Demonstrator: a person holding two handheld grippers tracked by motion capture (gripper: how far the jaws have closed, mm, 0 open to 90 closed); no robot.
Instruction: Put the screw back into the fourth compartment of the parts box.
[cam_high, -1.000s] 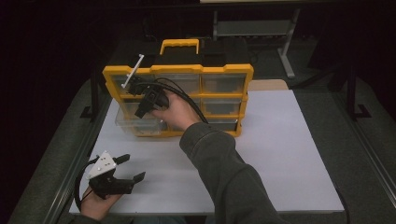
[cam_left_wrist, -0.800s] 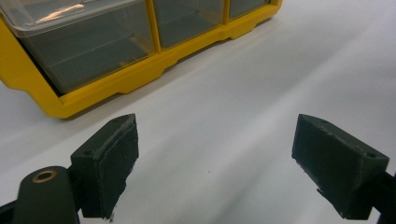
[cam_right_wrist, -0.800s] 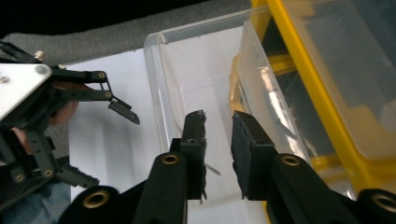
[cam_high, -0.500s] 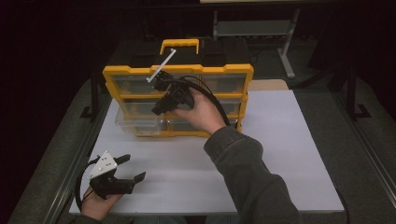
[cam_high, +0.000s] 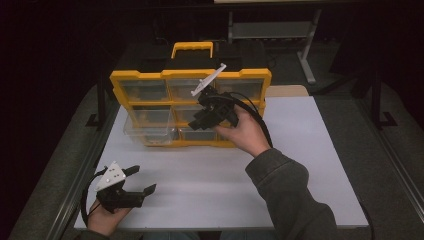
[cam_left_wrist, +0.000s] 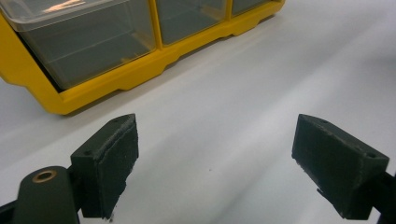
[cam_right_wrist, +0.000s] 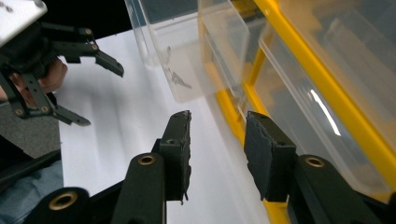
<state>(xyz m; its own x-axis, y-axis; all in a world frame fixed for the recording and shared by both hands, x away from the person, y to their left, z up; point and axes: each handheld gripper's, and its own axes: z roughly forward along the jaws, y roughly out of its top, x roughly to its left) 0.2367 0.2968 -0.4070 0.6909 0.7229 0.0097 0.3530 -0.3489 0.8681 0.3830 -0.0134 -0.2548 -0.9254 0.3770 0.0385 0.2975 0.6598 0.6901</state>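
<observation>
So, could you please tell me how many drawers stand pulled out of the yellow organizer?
1: the clear drawer at bottom left of the yellow organizer; the right gripper may hide others.

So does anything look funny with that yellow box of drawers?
Yes. One clear drawer at the lower left of the yellow organizer sticks out onto the white table, while the other drawers sit flush. Nothing looks spilled or broken.

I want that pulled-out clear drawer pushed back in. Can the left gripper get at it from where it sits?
Probably yes. The left gripper rests open on the white table, and bare surface lies between it and the clear drawer. The right gripper is at the organizer's middle column, beside that path.
</observation>
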